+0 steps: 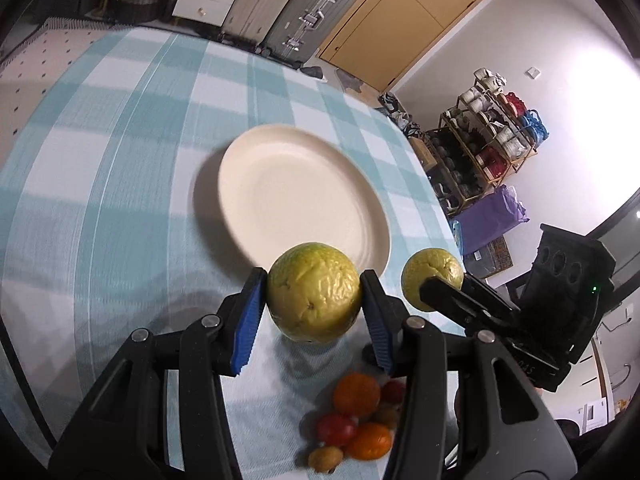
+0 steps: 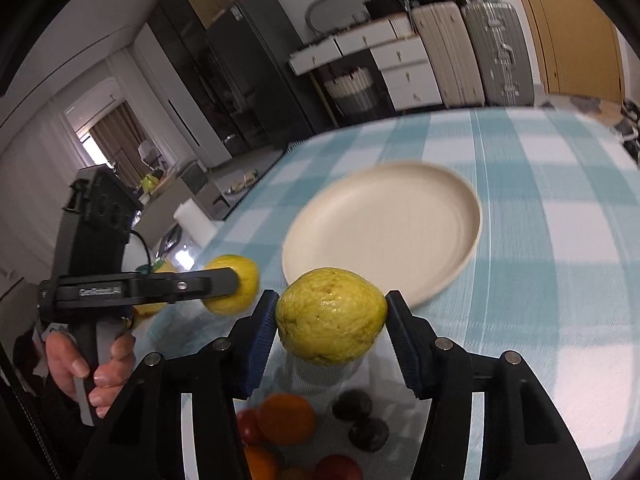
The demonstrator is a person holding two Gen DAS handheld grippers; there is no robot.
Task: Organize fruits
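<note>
**Two guavas lifted, plate bare**

While both grippers hang above the checked worktop [image 1: 120,128], each one carries a yellow-green guava off the cloth. The left gripper [image 1: 314,300] has its jaws pinching the larger-looking guava [image 1: 314,292] between its blue pads, one pad on either side of the fruit. Seen from the right wrist, the right gripper [image 2: 331,322] has its jaws pinching the second guava [image 2: 331,316] the same way; that fruit's skin is bumpy with small brown specks.

From each wrist view the other gripper shows at the side with its fruit, so the two guavas hang near each other, not touching. A hand [image 2: 92,364] grips the left tool's handle.

Beyond the fruits lies a cream plate [image 1: 304,200] on the worktop, towards its far edge, with nothing on it. Below the grippers, nearer the worktop's near edge, the rest of the fruit sits in a small heap: an orange [image 1: 356,394], a red fruit [image 1: 336,428], a second orange one [image 1: 370,442], a small brownish one [image 1: 326,458], and two dark round fruits [image 2: 360,420] just beside them.
</note>
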